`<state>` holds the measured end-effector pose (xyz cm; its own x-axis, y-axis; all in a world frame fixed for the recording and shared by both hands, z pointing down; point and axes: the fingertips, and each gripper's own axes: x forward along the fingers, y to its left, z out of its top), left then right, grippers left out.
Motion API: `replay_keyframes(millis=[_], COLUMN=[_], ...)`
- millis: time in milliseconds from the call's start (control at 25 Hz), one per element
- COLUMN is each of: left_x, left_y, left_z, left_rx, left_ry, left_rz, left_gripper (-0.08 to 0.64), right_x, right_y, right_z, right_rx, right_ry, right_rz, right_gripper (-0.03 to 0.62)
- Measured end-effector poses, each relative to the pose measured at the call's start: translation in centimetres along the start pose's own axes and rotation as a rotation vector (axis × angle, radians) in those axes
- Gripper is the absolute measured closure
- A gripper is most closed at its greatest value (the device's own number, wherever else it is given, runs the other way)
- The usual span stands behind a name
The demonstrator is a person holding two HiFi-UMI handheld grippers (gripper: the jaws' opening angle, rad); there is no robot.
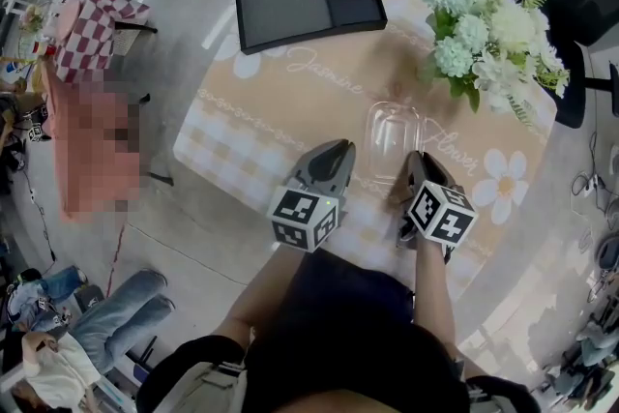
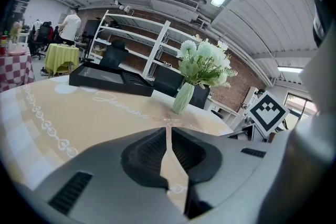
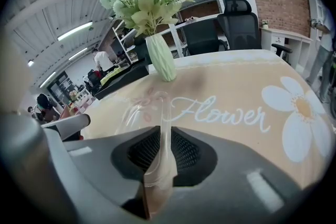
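Clear box rests on the table, its near rim pinched tight in our right gripper. Our left gripper, jaws together and seemingly empty, sits just beside it.

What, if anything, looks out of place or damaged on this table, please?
Nothing stands out: the vase stands upright, the black tray lies flat, and nothing is spilled. The right gripper pinches the clear container by its rim; the left gripper is shut and empty.
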<state>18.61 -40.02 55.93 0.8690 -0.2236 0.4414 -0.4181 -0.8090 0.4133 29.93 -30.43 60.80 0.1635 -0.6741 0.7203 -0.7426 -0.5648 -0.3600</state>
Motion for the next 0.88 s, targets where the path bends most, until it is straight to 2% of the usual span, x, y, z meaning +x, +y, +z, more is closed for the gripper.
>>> replay_keyframes(millis=[280,680,720,880], left_x=[-0.9,-2.8,-3.1,-4.0], left_y=[-0.2,-1.3,-1.5,-1.9], left_z=[0.1,0.4,0.4,0.3], left_rx=[0.004,0.039,0.042,0.055], left_ry=[-0.015,-0.047,-0.051,-0.062], left_rz=[0.008,0.005,0.004,0.004], left_gripper=[0.522,0.522,0.522,0.522], right_x=[-0.5,-2.8,-3.0,-4.0], right_y=[-0.1,0.8,0.8,0.9], right_z=[0.5,1.0,1.1,1.2], right_rx=[0.048,0.042,0.044,0.045], right_ry=[-0.029,-0.102,-0.111,-0.139], right_rz=[0.021,0.046,0.045,0.047], right_gripper=[0.532,0.532,0.558,0.559])
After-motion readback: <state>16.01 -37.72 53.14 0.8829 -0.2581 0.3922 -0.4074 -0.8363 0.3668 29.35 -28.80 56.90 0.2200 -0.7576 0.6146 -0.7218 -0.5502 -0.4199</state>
